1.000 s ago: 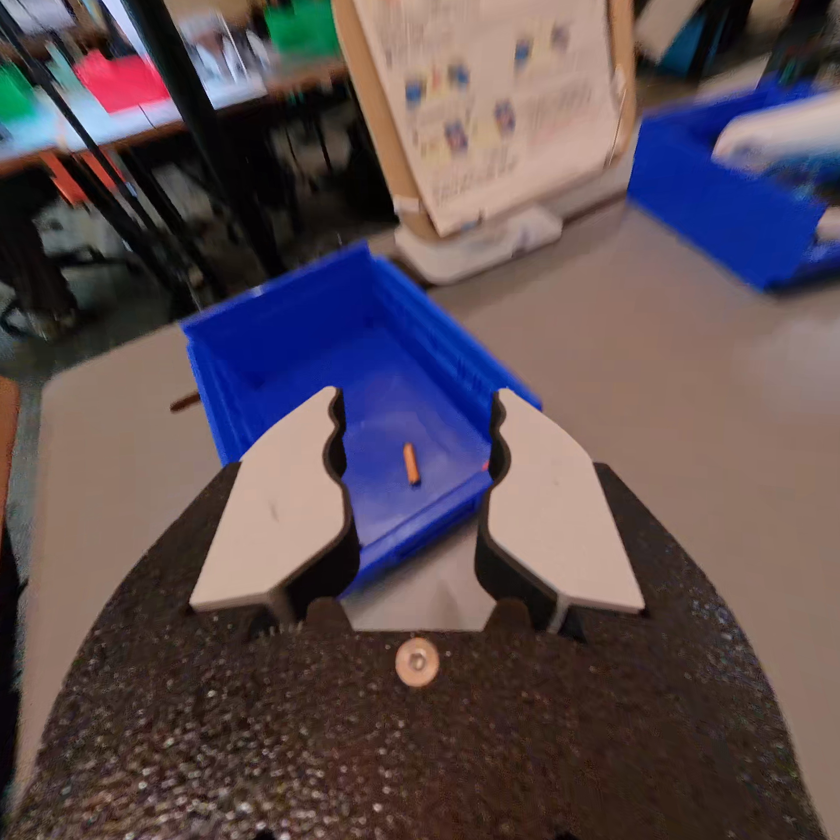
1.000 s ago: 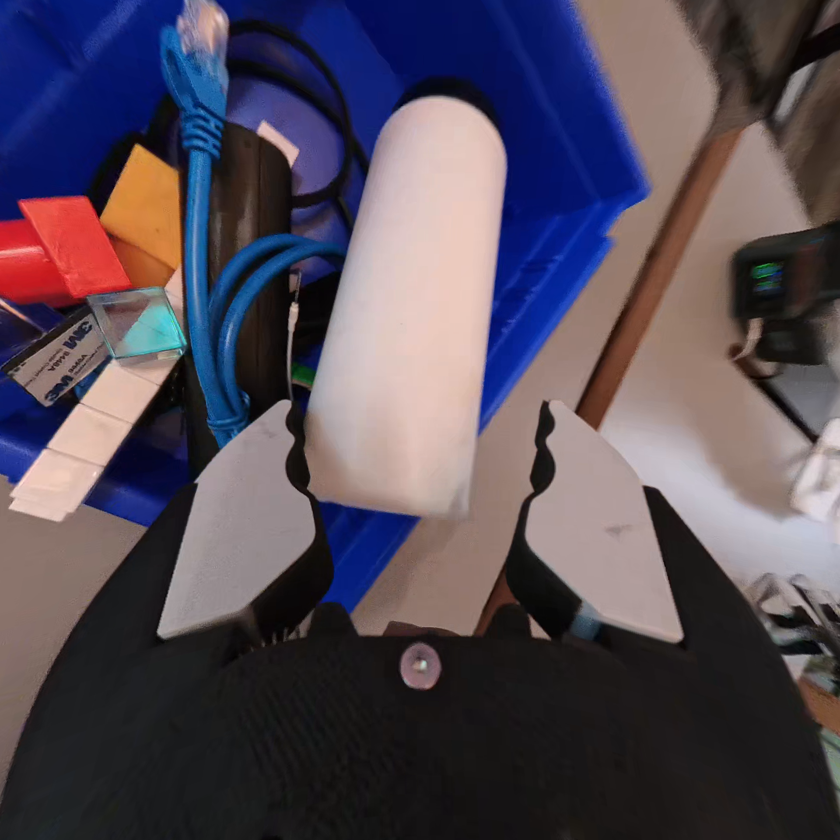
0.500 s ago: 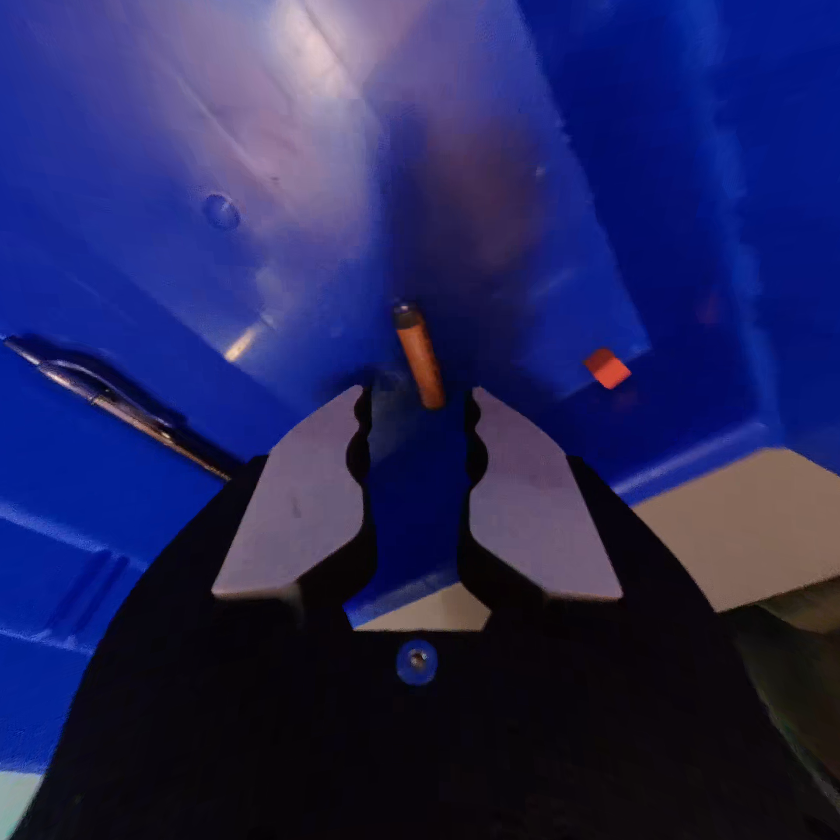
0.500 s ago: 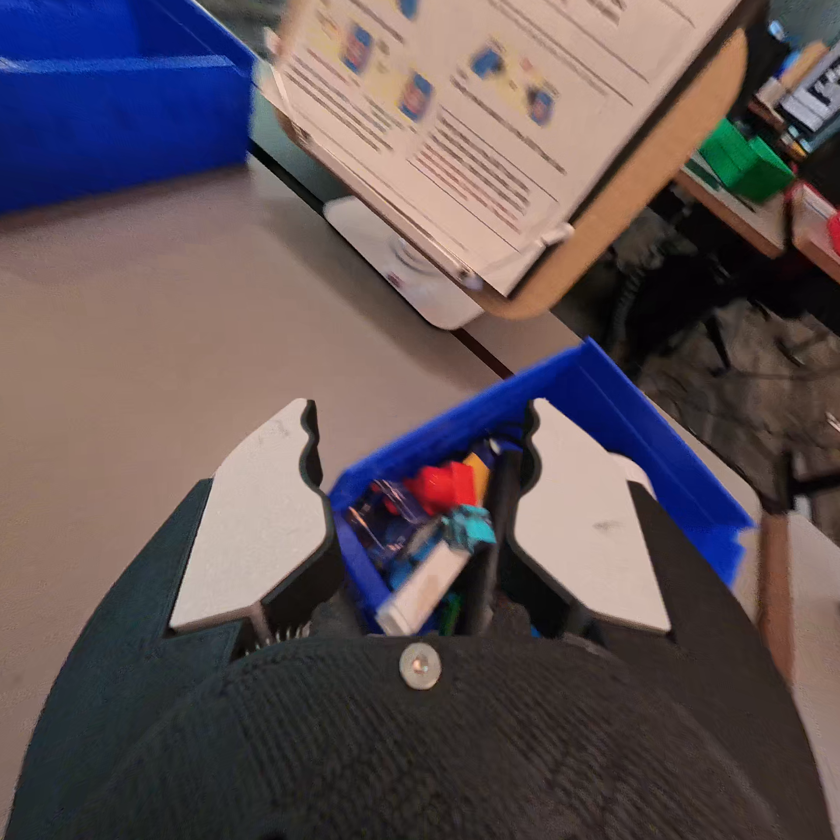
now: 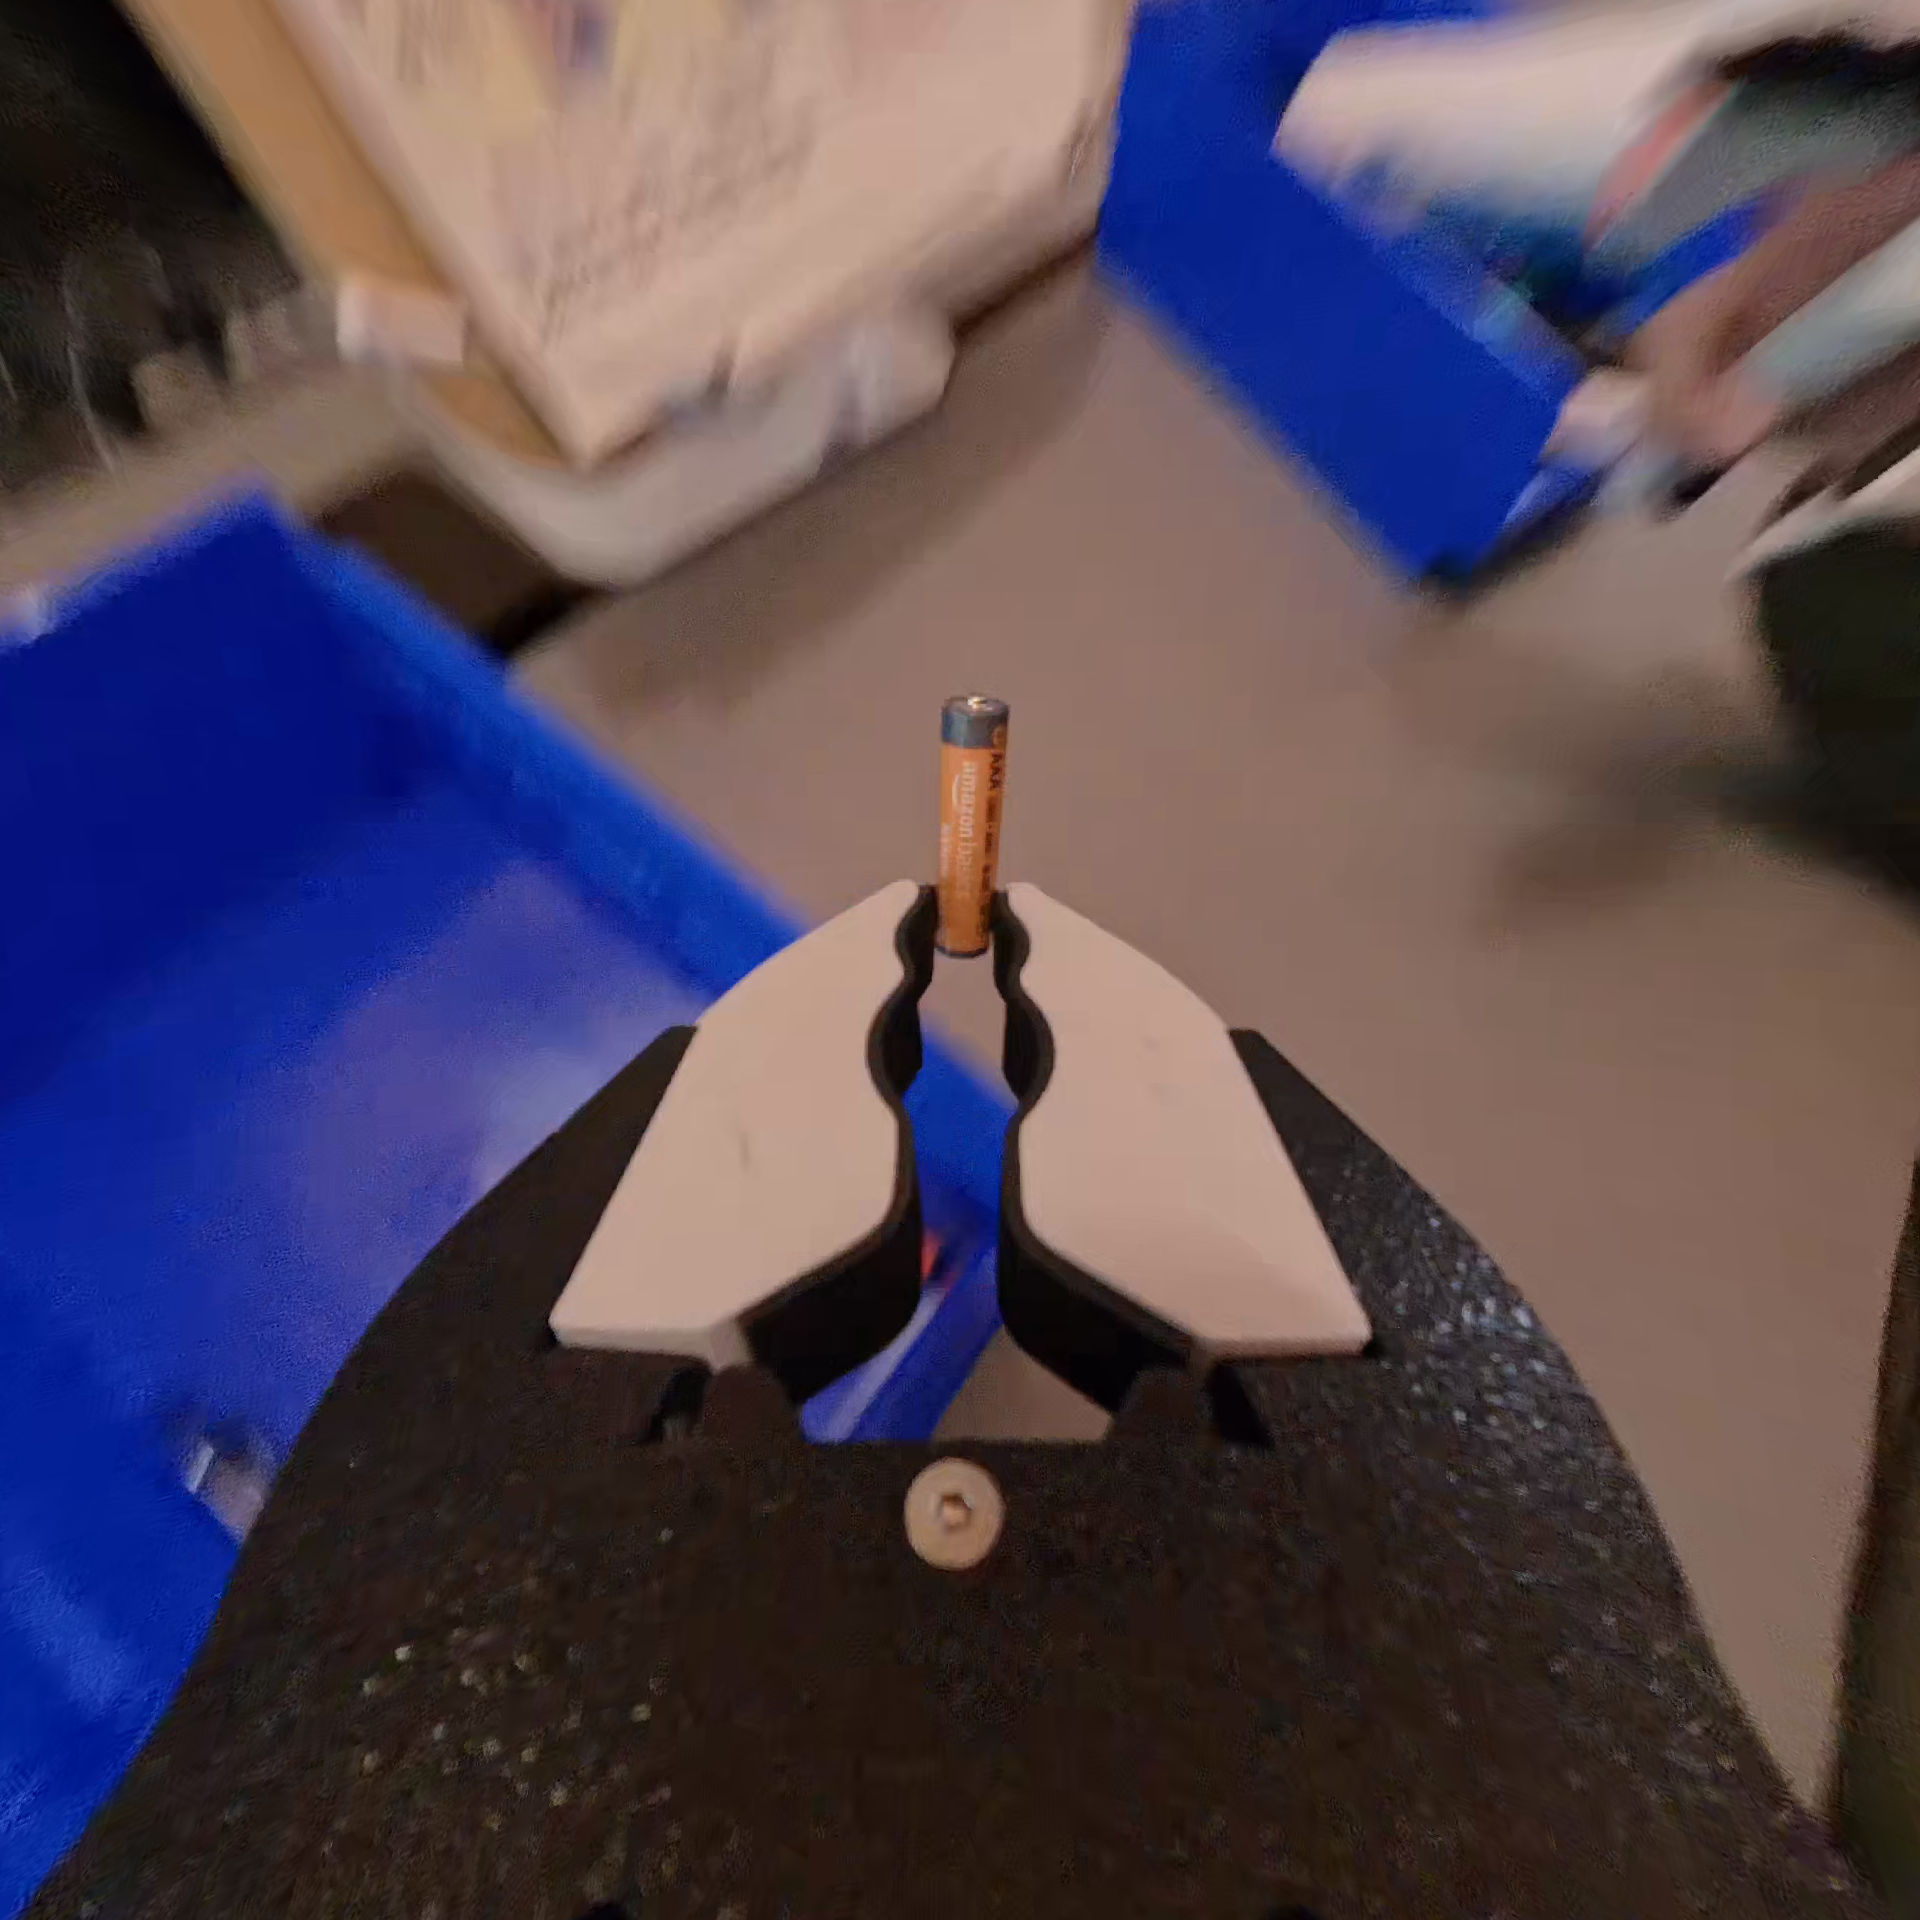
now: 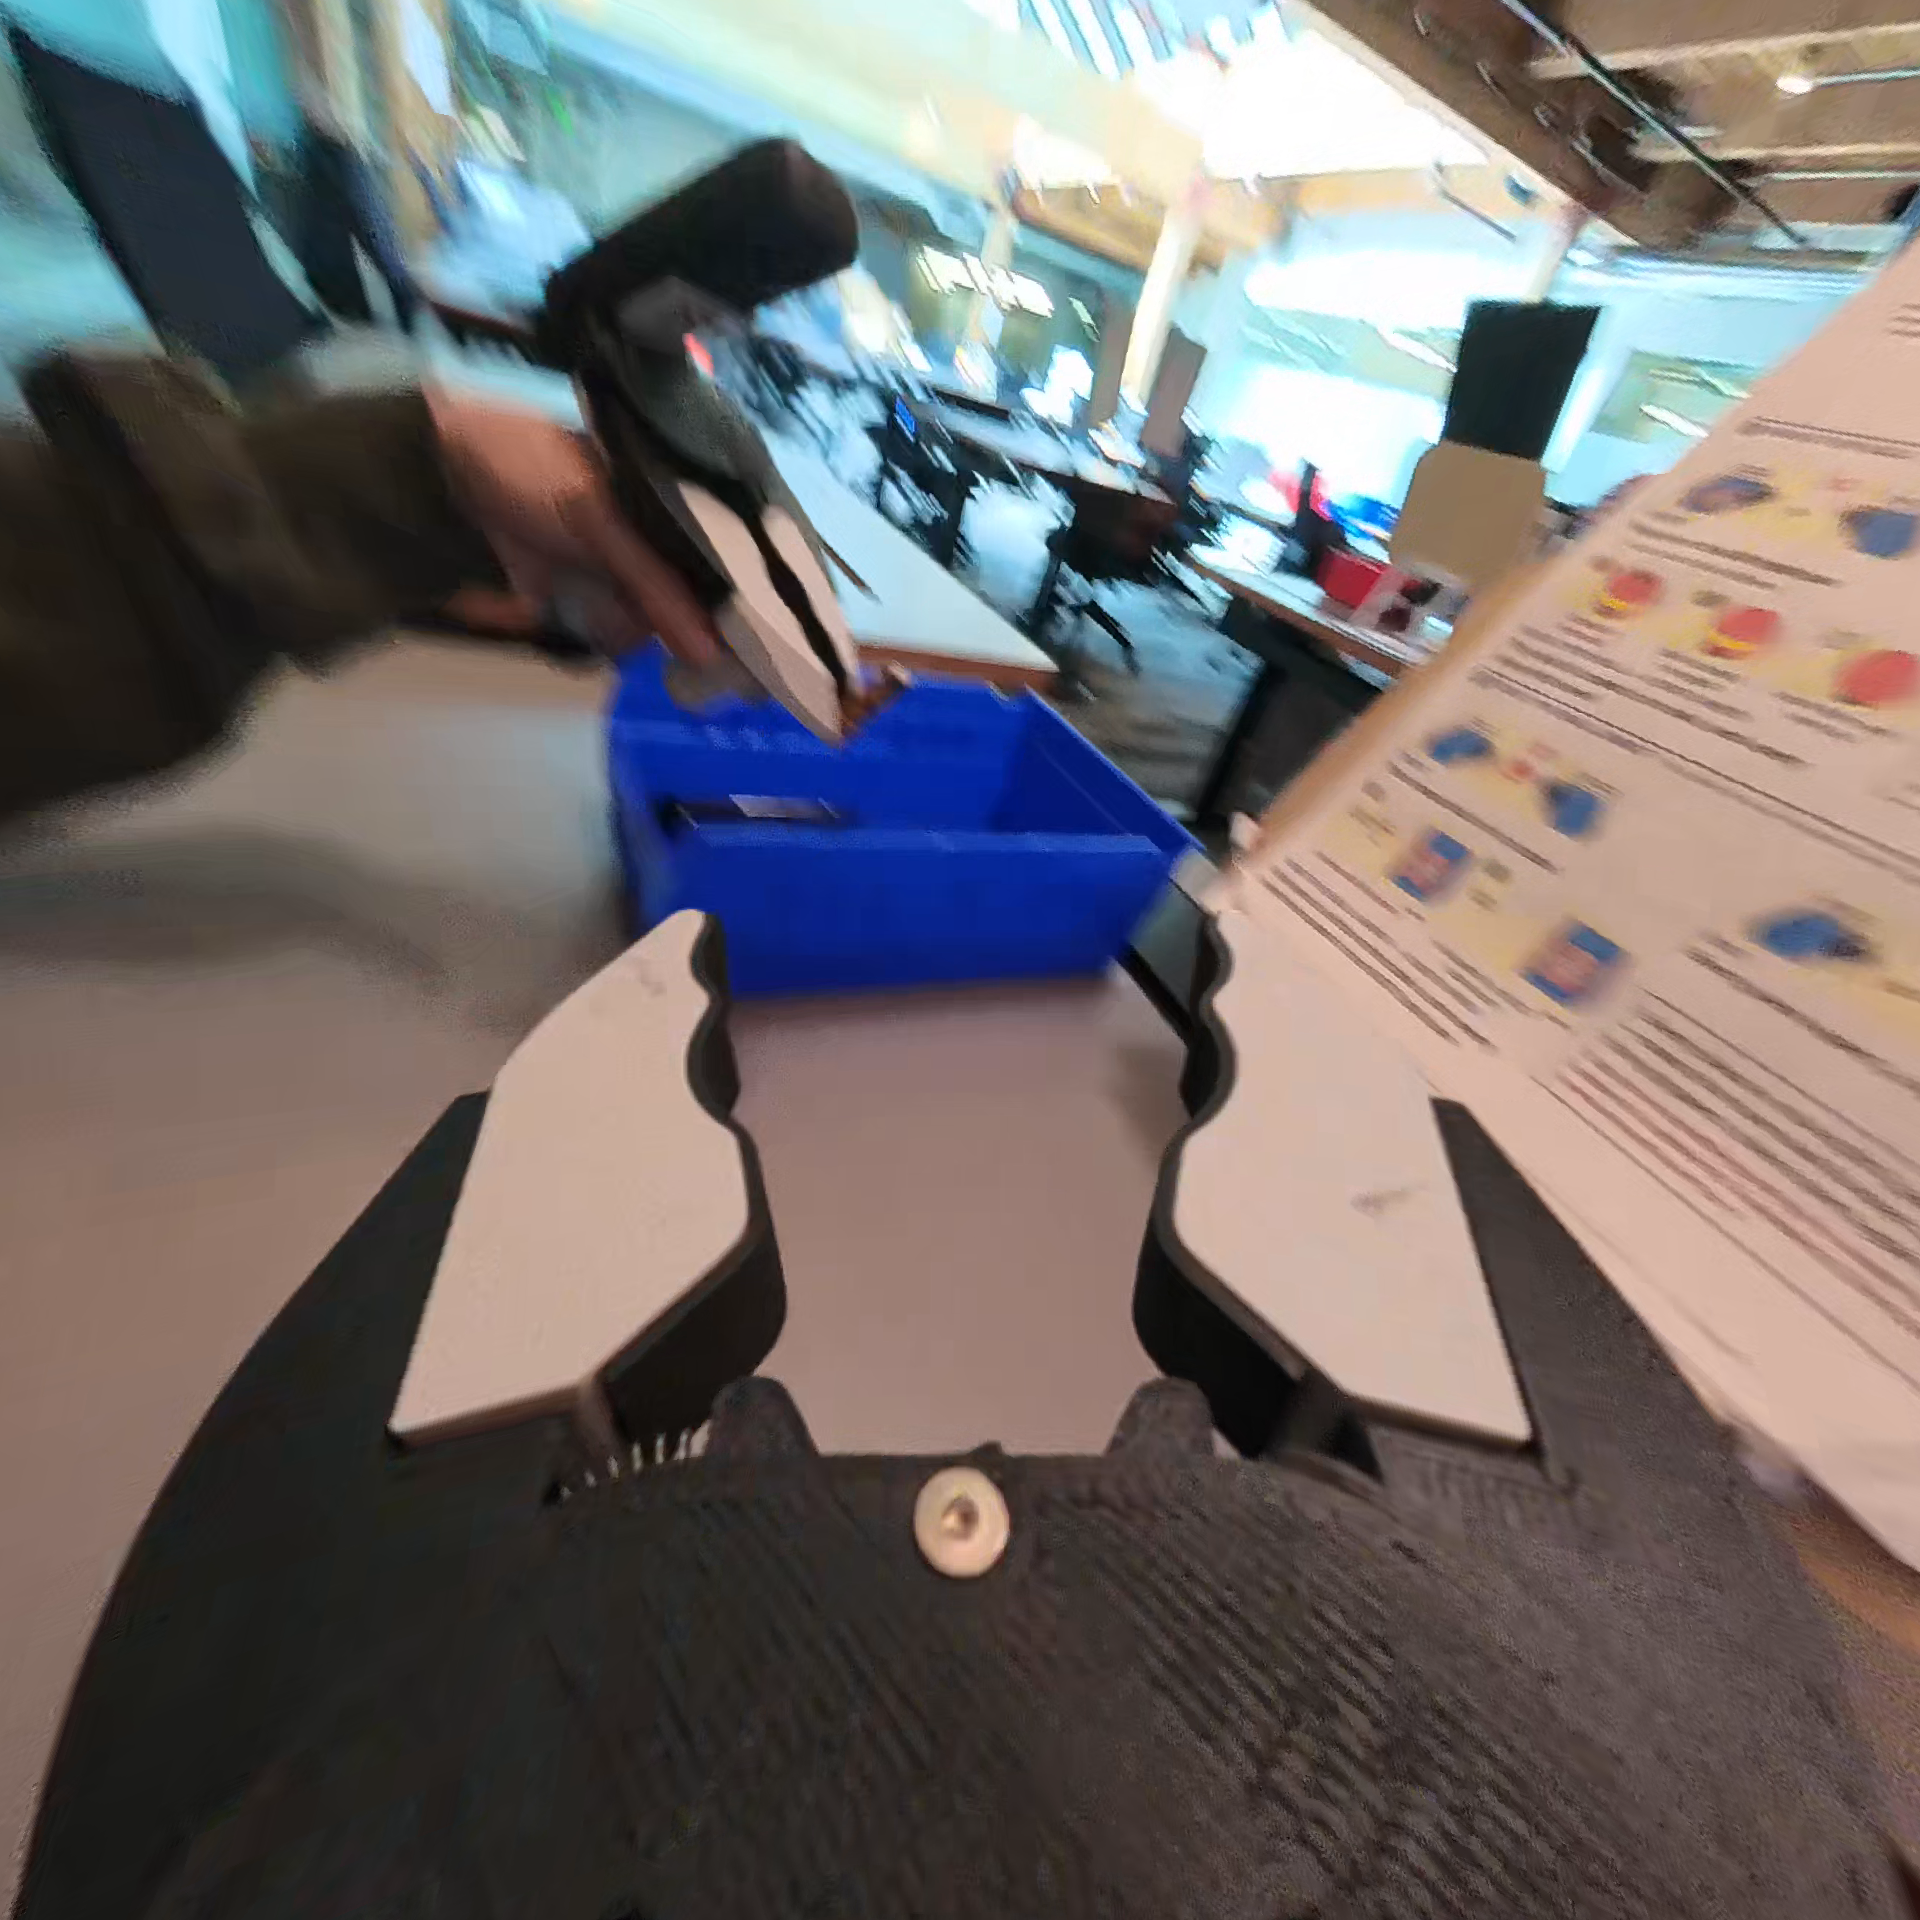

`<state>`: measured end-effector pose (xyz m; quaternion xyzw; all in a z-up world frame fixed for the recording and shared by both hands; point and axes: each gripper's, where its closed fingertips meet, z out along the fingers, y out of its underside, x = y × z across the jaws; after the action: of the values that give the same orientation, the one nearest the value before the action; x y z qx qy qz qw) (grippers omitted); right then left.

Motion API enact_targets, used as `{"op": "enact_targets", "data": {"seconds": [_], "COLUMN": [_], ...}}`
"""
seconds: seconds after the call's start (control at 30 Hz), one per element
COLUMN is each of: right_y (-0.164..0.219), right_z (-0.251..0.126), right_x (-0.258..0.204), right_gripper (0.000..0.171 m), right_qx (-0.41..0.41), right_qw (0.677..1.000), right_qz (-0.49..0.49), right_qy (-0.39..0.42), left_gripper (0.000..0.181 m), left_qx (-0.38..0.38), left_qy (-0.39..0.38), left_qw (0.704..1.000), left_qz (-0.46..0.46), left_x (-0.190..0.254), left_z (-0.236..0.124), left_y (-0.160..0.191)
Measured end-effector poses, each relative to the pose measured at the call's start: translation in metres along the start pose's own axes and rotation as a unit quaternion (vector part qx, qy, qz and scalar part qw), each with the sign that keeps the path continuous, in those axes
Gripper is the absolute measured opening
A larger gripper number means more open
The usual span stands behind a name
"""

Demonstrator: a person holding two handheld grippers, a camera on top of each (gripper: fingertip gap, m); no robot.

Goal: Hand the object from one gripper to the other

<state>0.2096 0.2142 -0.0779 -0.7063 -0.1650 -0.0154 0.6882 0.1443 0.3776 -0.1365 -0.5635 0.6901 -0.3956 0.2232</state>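
Blue plastic fills the left of the left wrist view, where an open bin sits on the grey table; its rim passes under the left gripper, whose two pale fingers are closed narrowly on an orange battery; the battery stands upright out of the fingertips, its lower end pinched between them and its blue-banded cap pointing up, held in the air above the table just beyond the bin's edge; behind it a blurred sheet of paper on a board leans at the table's back; further right a second blue bin sits well apart, with blurred shapes over it that cannot be made out.

From the right wrist view, a sleeved arm reaches in from the left, its hand holding the left gripper tilted down over the blue bin; whatever sits at its tips is too blurred to make out; nearer the camera the right gripper hangs over bare table with its fingers spread wide and nothing between them; a printed sheet leans at the right edge, just beside the right finger.
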Motion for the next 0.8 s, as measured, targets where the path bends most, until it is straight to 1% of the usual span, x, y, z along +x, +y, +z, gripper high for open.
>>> {"op": "enact_targets", "data": {"seconds": [0.03, 0.07, 0.1, 0.17, 0.23, 0.27, 0.3, 0.33, 0.4, 0.43, 0.5, 0.57, 0.63, 0.7, 0.8], "right_y": [-0.009, -0.016, -0.019, -0.010, 0.002, 0.009, 0.019, 0.031, 0.051, 0.061, 0.076, 0.090, 0.093, 0.094, 0.095], "right_z": [0.008, 0.014, 0.019, 0.025, 0.023, 0.019, 0.016, 0.013, 0.009, 0.008, 0.008, 0.010, 0.011, 0.013, 0.014], "right_x": [-0.006, -0.010, -0.010, -0.005, 0.003, 0.001, -0.001, -0.003, -0.005, -0.003, -0.004, -0.005, -0.015, -0.015, -0.013], "right_gripper": [0.071, 0.054, 0.043, 0.042, 0.039, 0.035, 0.027, 0.023, 0.019, 0.017, 0.024, 0.026, 0.009, 0.009, 0.009], "right_qx": [0.035, 0.070, 0.097, 0.108, 0.125, 0.130, 0.122, 0.107, 0.081, 0.064, 0.043, 0.024, 0.025, 0.021, 0.037], "right_qw": [0.998, 0.994, 0.988, 0.981, 0.972, 0.969, 0.968, 0.971, 0.976, 0.978, 0.980, 0.984, 0.987, 0.988, 0.987], "right_qz": [0.031, 0.053, 0.077, 0.122, 0.174, 0.189, 0.198, 0.198, 0.191, 0.192, 0.194, 0.178, 0.162, 0.155, 0.151], "right_qy": [-0.035, -0.070, -0.091, -0.108, -0.094, -0.097, -0.091, -0.085, -0.069, -0.051, -0.026, 0.008, 0.000, 0.016, 0.036], "left_gripper": [0.010, 0.010, 0.010, 0.010, 0.010, 0.010, 0.010, 0.010, 0.010, 0.010, 0.010, 0.010, 0.010, 0.010, 0.010], "left_qx": [0.063, 0.120, 0.163, 0.232, 0.259, 0.265, 0.266, 0.266, 0.244, 0.239, 0.243, 0.233, 0.223, 0.225, 0.227], "left_qy": [-0.004, -0.003, 0.023, 0.076, 0.117, 0.136, 0.154, 0.158, 0.145, 0.125, 0.094, 0.077, 0.054, 0.041, 0.030], "left_qw": [0.998, 0.992, 0.986, 0.969, 0.958, 0.954, 0.951, 0.950, 0.958, 0.962, 0.964, 0.967, 0.969, 0.969, 0.969], "left_qz": [0.016, 0.030, 0.038, 0.043, 0.044, 0.040, 0.038, 0.037, 0.041, 0.047, 0.059, 0.073, 0.087, 0.091, 0.093], "left_x": [0.016, 0.032, 0.054, 0.091, 0.115, 0.124, 0.131, 0.134, 0.133, 0.130, 0.126, 0.126, 0.124, 0.121, 0.118], "left_z": [0.004, 0.011, 0.022, 0.048, 0.075, 0.086, 0.097, 0.106, 0.121, 0.127, 0.132, 0.138, 0.142, 0.143, 0.142], "left_y": [-0.021, -0.037, -0.046, -0.056, -0.051, -0.047, -0.042, -0.037, -0.026, -0.023, -0.019, -0.013, -0.008, -0.006, -0.006]}}
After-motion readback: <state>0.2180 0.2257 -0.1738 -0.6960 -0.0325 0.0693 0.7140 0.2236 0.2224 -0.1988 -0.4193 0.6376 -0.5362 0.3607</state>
